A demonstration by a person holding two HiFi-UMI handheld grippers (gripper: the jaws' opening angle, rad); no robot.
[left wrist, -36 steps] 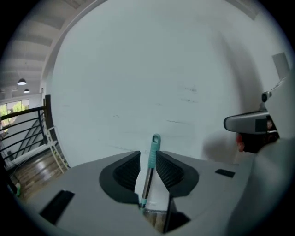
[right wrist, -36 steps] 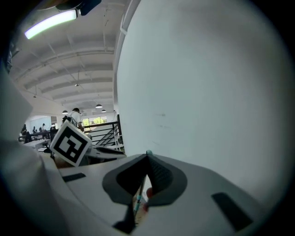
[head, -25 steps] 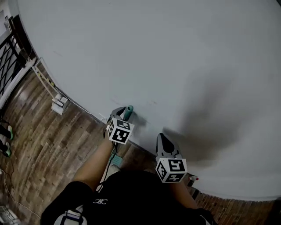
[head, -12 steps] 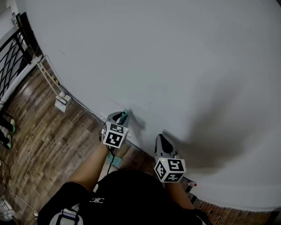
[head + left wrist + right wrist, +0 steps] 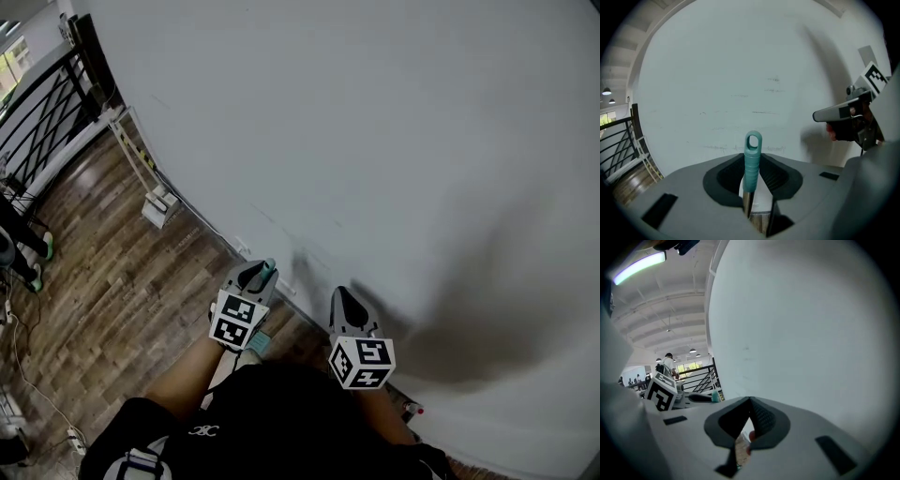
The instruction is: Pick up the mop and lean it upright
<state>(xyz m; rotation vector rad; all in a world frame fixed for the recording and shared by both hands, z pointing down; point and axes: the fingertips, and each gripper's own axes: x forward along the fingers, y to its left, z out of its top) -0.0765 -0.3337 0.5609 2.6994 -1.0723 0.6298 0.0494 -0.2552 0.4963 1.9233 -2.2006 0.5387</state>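
Left gripper (image 5: 255, 274): held low in front of the person, close to the foot of the wall (image 5: 394, 141), with its marker cube turned up toward the head camera.
Left gripper's fingers (image 5: 777, 176): had just been closing. They stood partway open and were clamped on the mop handle (image 5: 752, 161), which ran up between the two dark pads.
Mop handle: stood near upright in the left gripper. Its teal ribbed grip and hanging loop rose above the fingers, and the metal shaft dropped out of sight below them.
Handle against wall: the looped tip sat just in front of the white wall. Whether it touched could not be told.
Mop's lower end: a teal piece (image 5: 253, 342) showed under the left gripper near the floor (image 5: 103, 272). The rest was hidden by the person's arm and body.
Right gripper (image 5: 339, 295): just beside the left one, pointing at the wall's foot and apart from the mop.
Right gripper's fingers (image 5: 763, 420): drawn together to a point, nothing held between them. Only a sliver of floor showed through the slit lower down.
Surroundings: brown wood-plank floor, a black railing (image 5: 42, 112) at the far left, and a small white box (image 5: 159, 208) on the floor against the wall.
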